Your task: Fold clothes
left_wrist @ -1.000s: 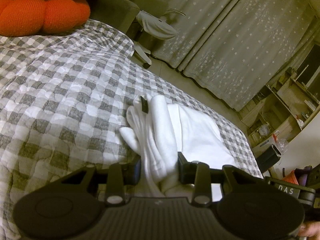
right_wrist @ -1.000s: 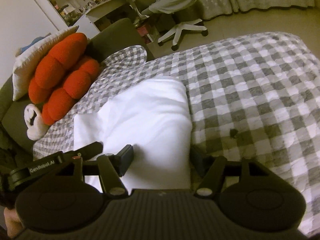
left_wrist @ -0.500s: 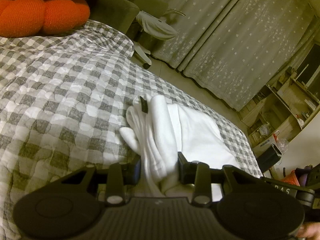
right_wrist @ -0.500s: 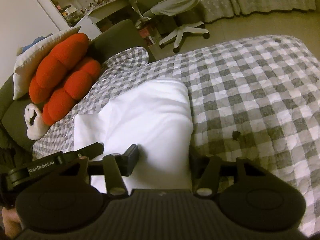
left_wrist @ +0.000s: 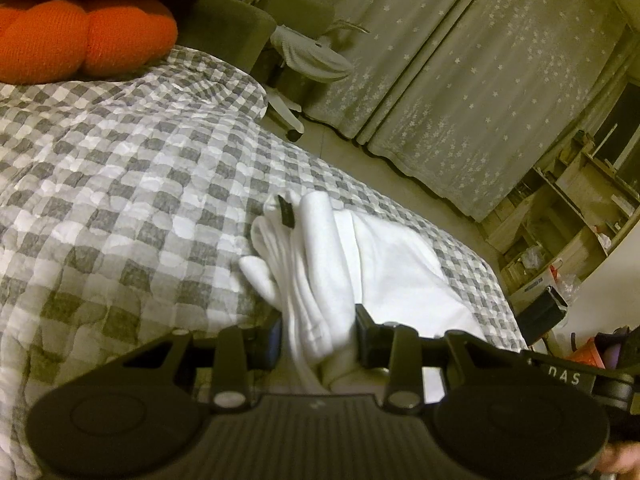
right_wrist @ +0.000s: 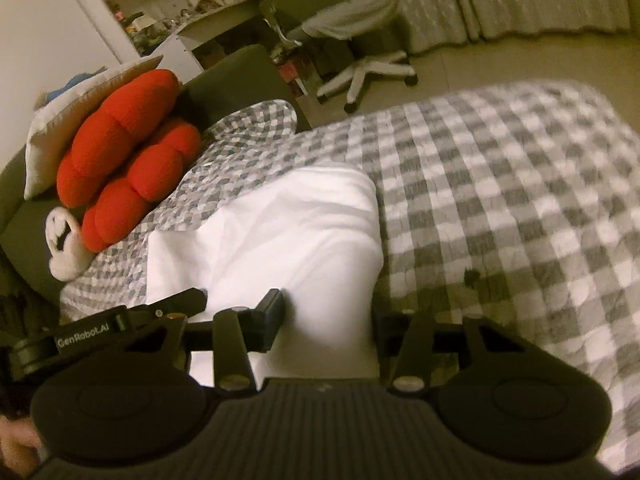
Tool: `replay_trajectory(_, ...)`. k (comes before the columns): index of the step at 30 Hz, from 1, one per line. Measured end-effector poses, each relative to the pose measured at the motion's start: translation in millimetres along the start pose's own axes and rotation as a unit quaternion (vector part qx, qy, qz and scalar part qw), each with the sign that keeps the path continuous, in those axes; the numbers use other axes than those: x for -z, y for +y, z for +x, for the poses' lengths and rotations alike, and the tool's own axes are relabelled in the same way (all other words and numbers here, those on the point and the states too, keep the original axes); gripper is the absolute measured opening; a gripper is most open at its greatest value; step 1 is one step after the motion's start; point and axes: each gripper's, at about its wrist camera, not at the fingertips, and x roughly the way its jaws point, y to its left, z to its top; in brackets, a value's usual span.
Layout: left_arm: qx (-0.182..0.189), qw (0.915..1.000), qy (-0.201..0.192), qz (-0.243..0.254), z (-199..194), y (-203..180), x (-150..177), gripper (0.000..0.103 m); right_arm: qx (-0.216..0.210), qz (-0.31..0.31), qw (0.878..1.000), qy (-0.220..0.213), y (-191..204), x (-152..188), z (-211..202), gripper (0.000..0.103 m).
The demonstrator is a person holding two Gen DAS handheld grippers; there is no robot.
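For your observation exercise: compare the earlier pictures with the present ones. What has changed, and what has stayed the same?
The right gripper has shifted slightly, its view blurring, with the white garment between its fingers throughout. The left gripper stays clamped on the bunched white cloth, unmoved. The checked bedspread and red cushion lie as before.

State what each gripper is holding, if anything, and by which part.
The left gripper pinches the white garment at its bunched near end. The right gripper straddles its folded near edge; grip uncertain.
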Motion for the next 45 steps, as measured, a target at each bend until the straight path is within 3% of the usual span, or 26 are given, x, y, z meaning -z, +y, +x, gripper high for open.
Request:
replay_trajectory(5,0.0,1.0,-0.001,-0.001,0.6,1.5,0.0,0.036,-0.001,0.0,1.0,0.0,1.2,0.8,-1.4,0.053)
replay_trajectory(12,-0.001,1.0,-0.002,-0.004,-0.6,0.2,0.3,0.035,0.017,-0.036,0.999,-0.019,13.8,1.7,-5.6,0.043)
replay_trajectory(19,-0.006,0.9997,-0.012,-0.018,-11.2,-1.0,-2.1,0.033,0.024,-0.063,0.997,-0.034,25.8,1.3,-7.0,0.039)
replay_trajectory(45,-0.022,0.9974,-0.057,-0.038,-58.1,11.9,-8.0,0.033,0.043,-0.127,0.989,-0.059,84.1,9.1,-10.6,0.038)
